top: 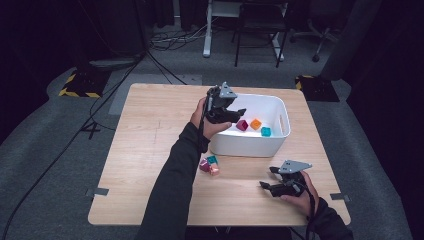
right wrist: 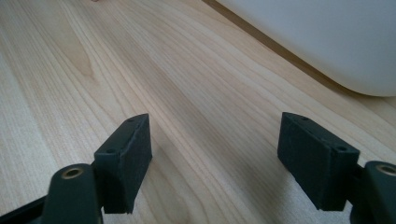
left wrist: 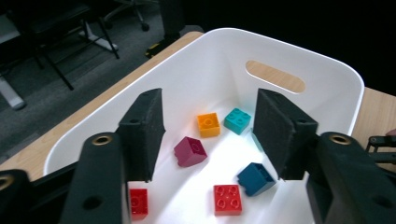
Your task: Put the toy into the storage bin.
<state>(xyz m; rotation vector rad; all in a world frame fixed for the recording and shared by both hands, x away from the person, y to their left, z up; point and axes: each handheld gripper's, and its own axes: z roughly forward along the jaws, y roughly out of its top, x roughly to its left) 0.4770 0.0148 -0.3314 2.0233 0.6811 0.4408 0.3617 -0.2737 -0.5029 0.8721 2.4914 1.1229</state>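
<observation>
left claw [left wrist: 210, 135]: apart, empty, above white bin [left wrist: 299, 60] | right claw [right wrist: 215, 158]: apart, empty

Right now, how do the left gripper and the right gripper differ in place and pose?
The left gripper is raised over the white bin, while the right gripper sits low by the table near its front edge. The left gripper's jaws frame loose bricks in the bin; the right gripper's jaws frame bare wood. Both stand open with nothing held.
</observation>
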